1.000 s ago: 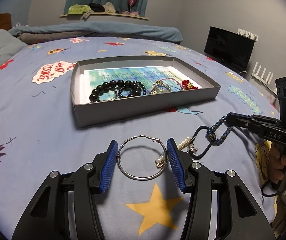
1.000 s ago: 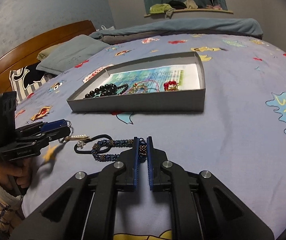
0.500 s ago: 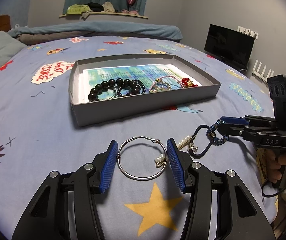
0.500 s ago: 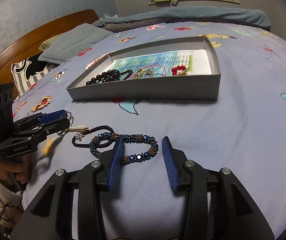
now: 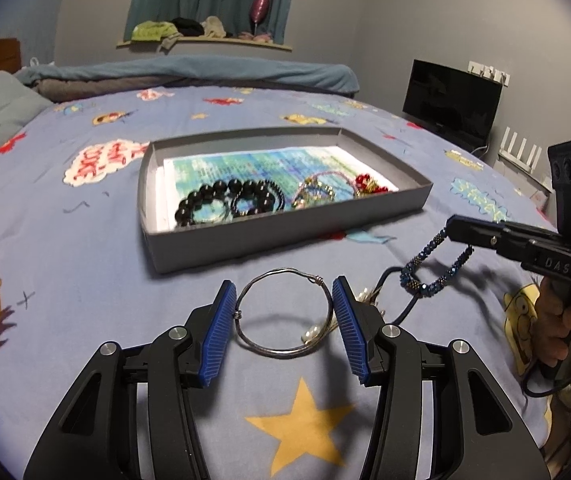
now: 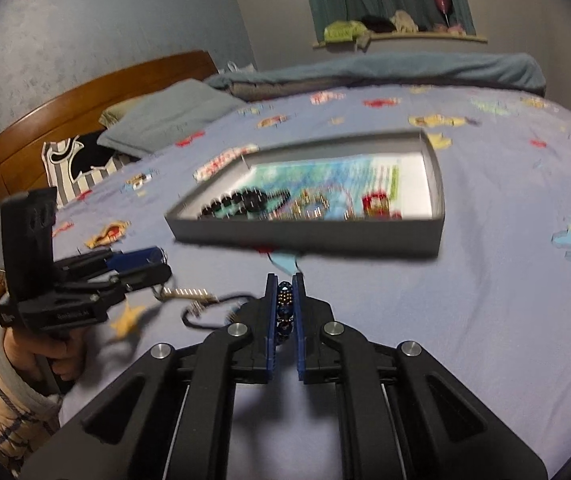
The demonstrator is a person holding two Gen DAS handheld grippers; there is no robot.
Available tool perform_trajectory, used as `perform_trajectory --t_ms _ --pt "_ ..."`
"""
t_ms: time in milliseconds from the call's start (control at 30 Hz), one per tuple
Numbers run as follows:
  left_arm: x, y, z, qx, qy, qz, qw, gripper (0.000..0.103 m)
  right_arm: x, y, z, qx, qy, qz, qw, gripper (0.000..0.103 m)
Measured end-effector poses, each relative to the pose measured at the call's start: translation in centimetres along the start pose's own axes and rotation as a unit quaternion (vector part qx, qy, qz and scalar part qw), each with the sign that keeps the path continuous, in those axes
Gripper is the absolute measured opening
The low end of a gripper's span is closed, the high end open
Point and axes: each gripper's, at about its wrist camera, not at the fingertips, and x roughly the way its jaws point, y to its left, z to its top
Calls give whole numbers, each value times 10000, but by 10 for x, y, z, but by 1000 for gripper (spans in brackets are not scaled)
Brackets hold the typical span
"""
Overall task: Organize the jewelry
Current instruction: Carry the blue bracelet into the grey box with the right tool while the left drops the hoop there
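A grey tray (image 5: 285,236) on the bed holds black bead bracelets (image 5: 221,200), a thin bracelet and red beads (image 5: 369,184). My left gripper (image 5: 283,294) is open around a silver wire bangle with pearls (image 5: 285,312) lying on the blue sheet. My right gripper (image 6: 285,296) is shut on a blue beaded bracelet (image 5: 433,272), lifted above the sheet; it also shows between the pads in the right wrist view (image 6: 284,300). A black cord with pearls (image 6: 205,300) lies between the grippers. The tray (image 6: 305,236) is ahead of the right gripper.
The blue cartoon sheet (image 5: 85,280) spreads all around the tray. A wooden headboard (image 6: 85,96) and pillows (image 6: 157,116) are at the left. A dark monitor (image 5: 449,104) stands beyond the bed's right edge.
My right gripper opened half a second ago, then shut on the blue beaded bracelet and raised it off the sheet. My left gripper stayed open around the bangle.
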Motion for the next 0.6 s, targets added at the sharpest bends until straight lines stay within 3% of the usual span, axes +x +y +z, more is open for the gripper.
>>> perform_trajectory --t_ms 600 --pt "8 -2 33 129 -287 -21 9995 51 -12 11 56 -341 -810 -106 9961 7"
